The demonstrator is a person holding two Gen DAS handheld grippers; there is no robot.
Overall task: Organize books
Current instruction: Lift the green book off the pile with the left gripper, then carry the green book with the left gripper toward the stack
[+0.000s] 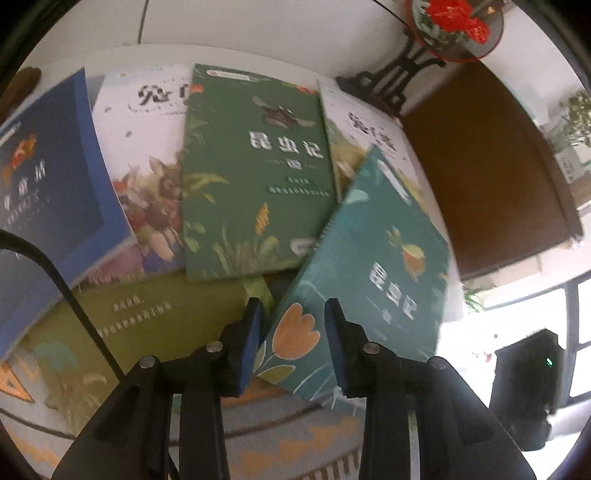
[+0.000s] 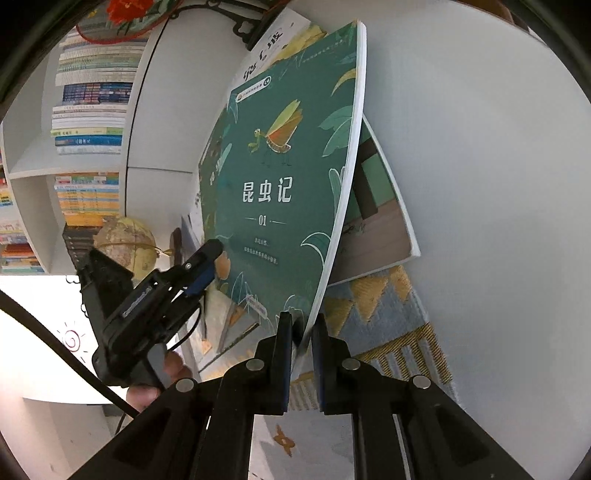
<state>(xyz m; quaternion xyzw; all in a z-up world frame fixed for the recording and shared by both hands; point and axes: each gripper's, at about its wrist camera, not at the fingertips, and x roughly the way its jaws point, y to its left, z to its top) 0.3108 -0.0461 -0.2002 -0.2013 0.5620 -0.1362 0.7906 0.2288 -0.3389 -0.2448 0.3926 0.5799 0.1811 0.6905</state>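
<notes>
left wrist view: left gripper (image 1: 293, 306) jaws stand a little apart, nothing pinched; the lower corner of the teal book (image 1: 373, 273) lies between and beyond the blue pads (image 1: 255, 332), which are clear of it. the teal book is tilted, overlapping a green book (image 1: 255, 173). left of that lie a white book (image 1: 144, 147) and a blue book (image 1: 48, 177); an olive book (image 1: 147, 317) sits nearest, under the others. all spread on a white table (image 1: 229, 33). view is blurred.

right wrist view: right gripper (image 2: 301, 325) is pressed together on the bottom edge of the teal book (image 2: 284, 177), which stands raised, its cover bowed. left gripper (image 2: 207, 262) is at its lower left corner, a hand (image 2: 159, 380) on the handle. a thin book (image 2: 376, 229) lies behind, on a patterned rug (image 2: 388, 314). shelves (image 2: 88, 110) of books and a globe (image 2: 125, 240) at left.
</notes>
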